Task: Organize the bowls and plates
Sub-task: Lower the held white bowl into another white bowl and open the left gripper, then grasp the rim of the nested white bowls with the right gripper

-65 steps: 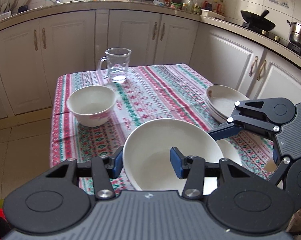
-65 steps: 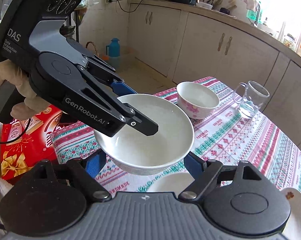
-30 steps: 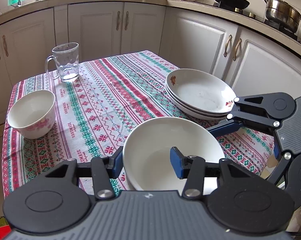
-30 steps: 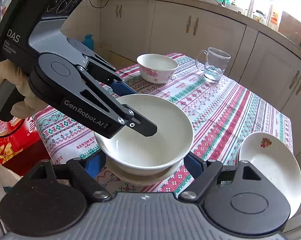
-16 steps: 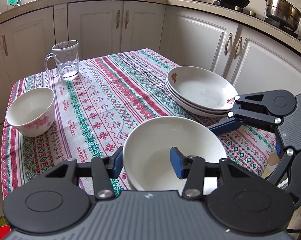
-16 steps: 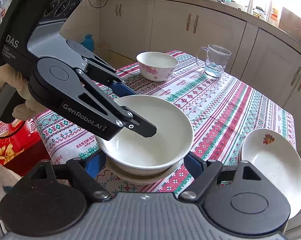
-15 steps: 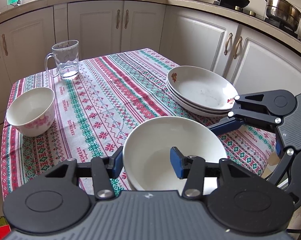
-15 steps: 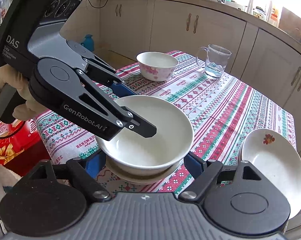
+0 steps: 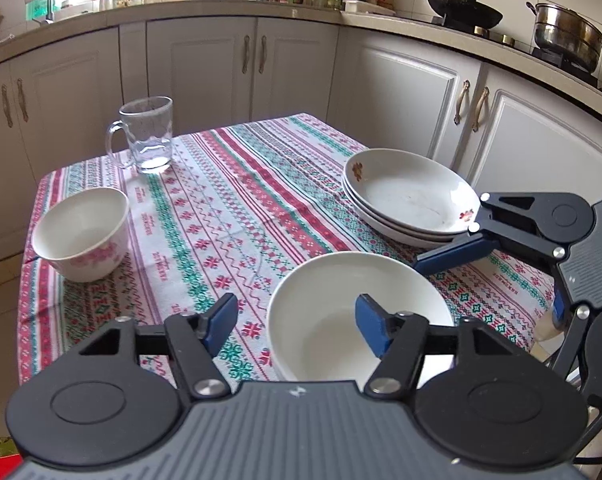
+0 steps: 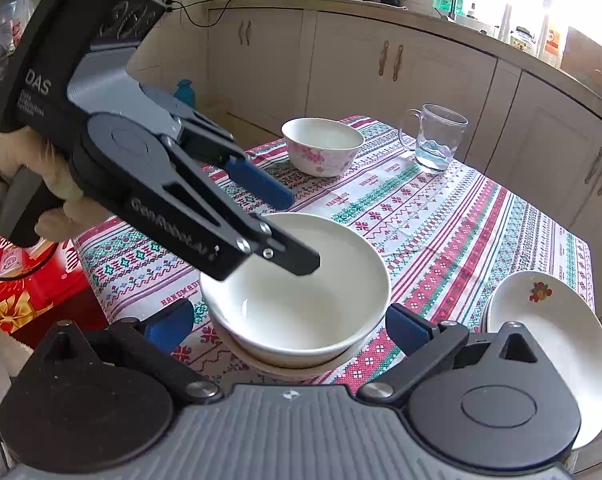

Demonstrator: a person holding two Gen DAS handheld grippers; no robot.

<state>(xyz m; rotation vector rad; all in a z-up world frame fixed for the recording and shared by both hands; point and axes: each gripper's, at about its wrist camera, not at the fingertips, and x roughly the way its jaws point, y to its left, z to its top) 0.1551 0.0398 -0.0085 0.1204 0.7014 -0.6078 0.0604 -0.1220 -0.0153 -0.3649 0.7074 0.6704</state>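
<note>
Your left hand-held gripper [image 9: 297, 318] is spread apart, one blue pad over the plain white ceramic bowl [image 10: 297, 300]. That bowl sits nested on another dish on the counter [image 9: 229, 216]. Your right hand-held gripper [image 10: 287, 326] stands apart, straddling it. Beyond the bowl: stacked white floral plates [image 9: 409, 196], a pink-flowered bowl [image 9: 83, 232].

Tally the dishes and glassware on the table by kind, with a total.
Bowls: 3, namely the flowered bowl, and the white bowl nested in another bowl beneath it.
Plates: 3, in one stack of plates.
Glass mugs: 1, the glass mug.
Total: 7.
</note>
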